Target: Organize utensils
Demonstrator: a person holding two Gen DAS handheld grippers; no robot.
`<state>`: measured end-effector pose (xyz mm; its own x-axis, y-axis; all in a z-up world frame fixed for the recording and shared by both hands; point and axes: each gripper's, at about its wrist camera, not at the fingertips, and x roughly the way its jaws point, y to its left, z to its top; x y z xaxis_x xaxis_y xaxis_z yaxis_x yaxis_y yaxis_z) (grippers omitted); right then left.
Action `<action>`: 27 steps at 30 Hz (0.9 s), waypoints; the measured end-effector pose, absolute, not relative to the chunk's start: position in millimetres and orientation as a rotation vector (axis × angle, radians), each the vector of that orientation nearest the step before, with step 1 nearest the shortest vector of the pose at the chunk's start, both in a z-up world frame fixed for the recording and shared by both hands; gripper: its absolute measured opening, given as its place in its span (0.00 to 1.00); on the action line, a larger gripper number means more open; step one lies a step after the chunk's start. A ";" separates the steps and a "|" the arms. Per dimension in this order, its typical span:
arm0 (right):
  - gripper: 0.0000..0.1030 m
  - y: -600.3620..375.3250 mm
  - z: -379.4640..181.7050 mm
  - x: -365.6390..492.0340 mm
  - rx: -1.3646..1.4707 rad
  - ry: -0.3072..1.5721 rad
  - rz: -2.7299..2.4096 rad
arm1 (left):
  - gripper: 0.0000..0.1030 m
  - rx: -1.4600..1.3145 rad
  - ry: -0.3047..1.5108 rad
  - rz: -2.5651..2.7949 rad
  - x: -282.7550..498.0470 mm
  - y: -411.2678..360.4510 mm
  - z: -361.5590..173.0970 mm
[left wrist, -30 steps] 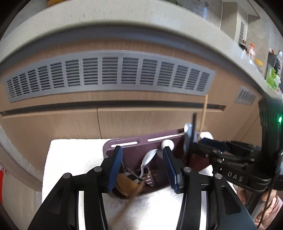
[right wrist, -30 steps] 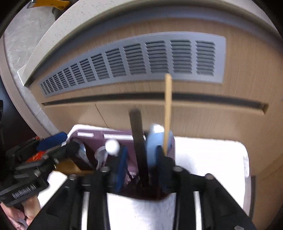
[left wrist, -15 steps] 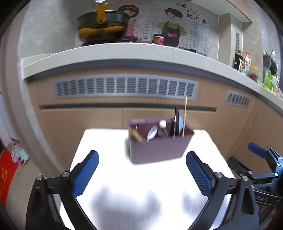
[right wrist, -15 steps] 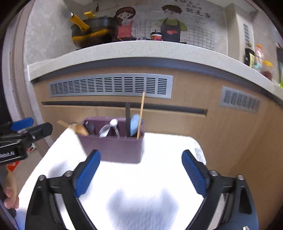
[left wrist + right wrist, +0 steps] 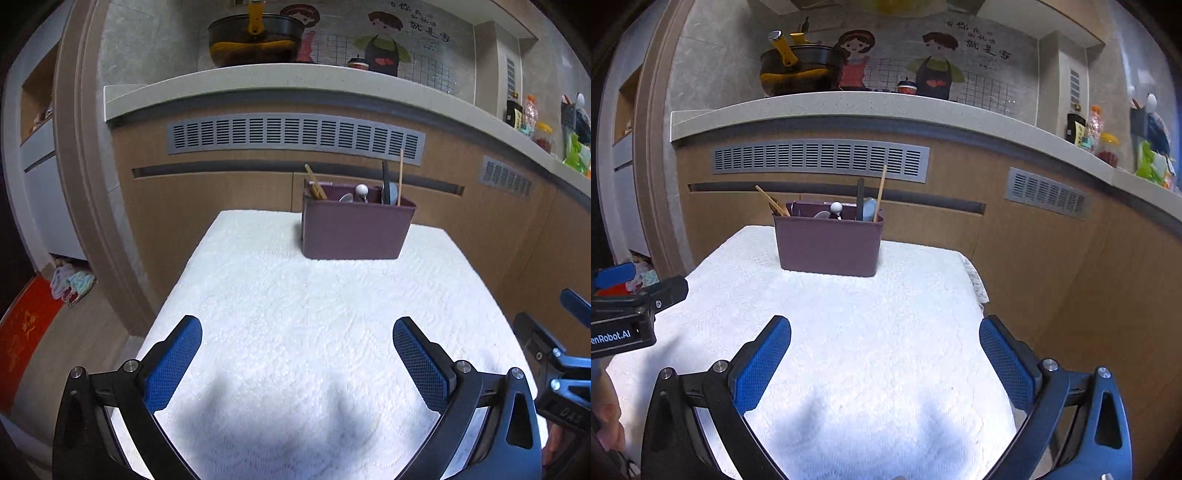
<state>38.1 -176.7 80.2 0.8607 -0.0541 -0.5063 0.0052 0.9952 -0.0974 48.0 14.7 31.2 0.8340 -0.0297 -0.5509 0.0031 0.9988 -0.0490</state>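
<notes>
Now both tools hang back over the near part of the counter (image 5: 258, 295), which is covered by a white towel (image 5: 886, 314). The left tool (image 5: 297, 347) has its jaws spread wide with nothing between them; its blue pads (image 5: 173, 363) frame bare towel. The right tool (image 5: 885, 345) is likewise spread wide and holds nothing. In the left view the right tool shows at the right edge, beside the counter's right side; in the right view the left tool (image 5: 624, 306) shows at the left edge, near the counter's left side.

A purple caddy (image 5: 356, 229) stands upright on the towel toward the far edge, well apart from both tools. In the left view it sits right of centre; in the right view (image 5: 829, 243) it sits left of centre. Utensils stick up from it: a wooden spoon (image 5: 314, 182) leaning out at its left end, a metal spoon (image 5: 347, 197) and a white-knobbed piece (image 5: 362, 190) in the middle, and a black handle (image 5: 385, 177), a blue spoon (image 5: 391, 192) and a chopstick (image 5: 400, 177) at the right end. Which compartment each sits in I cannot tell.

Between tools and caddy the towel lies open. Behind the caddy, close to the far edge, rises a wooden cabinet front (image 5: 1015, 229) with a grey vent (image 5: 295, 136). The towel's right edge drops off beside the cabinet in the right view.
</notes>
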 end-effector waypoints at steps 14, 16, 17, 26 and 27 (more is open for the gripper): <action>0.99 -183.1 69.1 43.1 -0.046 0.574 -0.007 | 1.00 -0.018 0.598 -0.015 41.3 6.0 29.1; 0.99 -182.6 69.0 43.4 -0.051 0.573 -0.007 | 1.00 -0.019 0.596 -0.017 39.7 5.6 29.7; 0.99 -182.5 68.9 43.5 -0.050 0.574 -0.004 | 1.00 -0.017 0.594 -0.017 38.9 4.8 30.1; 0.99 -181.6 69.0 43.8 -0.048 0.574 -0.002 | 1.00 0.002 0.598 -0.027 39.0 0.1 30.1; 0.99 -182.0 68.9 44.0 -0.047 0.575 -0.001 | 1.00 0.003 0.598 -0.027 38.9 -0.3 30.1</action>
